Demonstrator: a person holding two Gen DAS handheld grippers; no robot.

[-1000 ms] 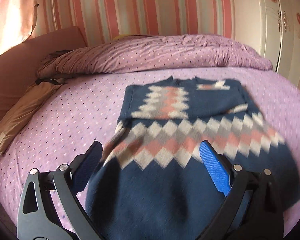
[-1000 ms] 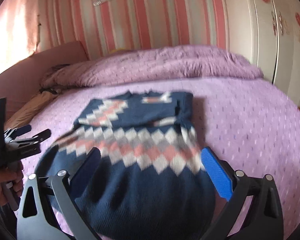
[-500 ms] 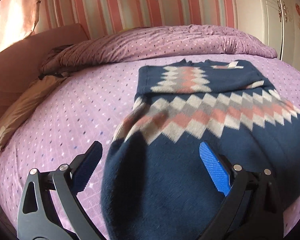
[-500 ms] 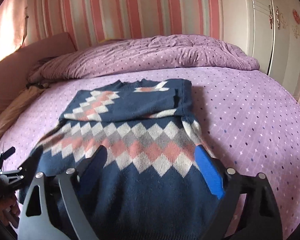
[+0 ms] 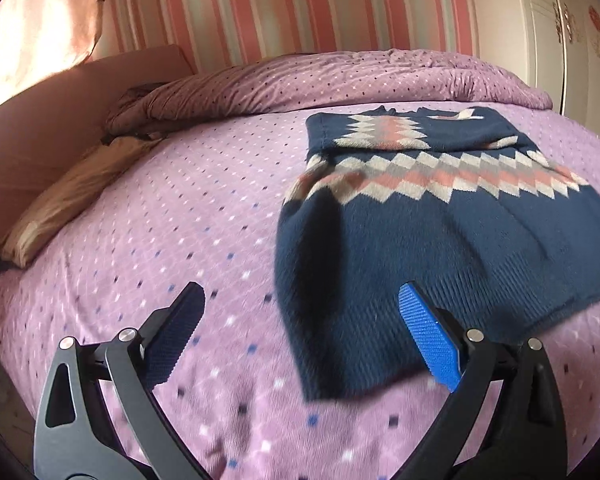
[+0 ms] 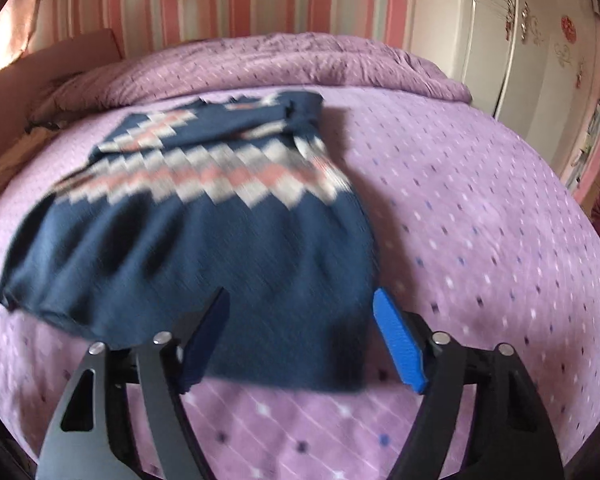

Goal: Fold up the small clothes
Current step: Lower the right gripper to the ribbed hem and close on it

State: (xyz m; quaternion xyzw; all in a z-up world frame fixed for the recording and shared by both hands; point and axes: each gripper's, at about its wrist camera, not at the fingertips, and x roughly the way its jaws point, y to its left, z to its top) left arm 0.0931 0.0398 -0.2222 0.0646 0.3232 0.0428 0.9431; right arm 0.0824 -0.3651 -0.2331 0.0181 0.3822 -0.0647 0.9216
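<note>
**Open jaws at the hem: a poor bite could spoil the fold**

Nearest, both tools hover low over the bed. The left hand-held gripper is spread wide and grips nothing; the sweater's near left corner lies just ahead, between its fingers and slightly toward the right one. The right hand-held gripper is likewise open and empty, with the sweater's near right corner just ahead of its right finger.

Beyond the fingers the sweater lies flat on the bed, hem toward the grippers, sleeves already folded in across the chest at the far end.

The risks, as I judge them: the knit is thick and soft, so a shallow pinch may catch only the top layer, or snag the bedsheet with it. Uneven grips would skew the fold. Lifting the hem fast could drag the body and loosen the tucked sleeves. Farther off, the rumpled quilt leaves limited room.
</note>
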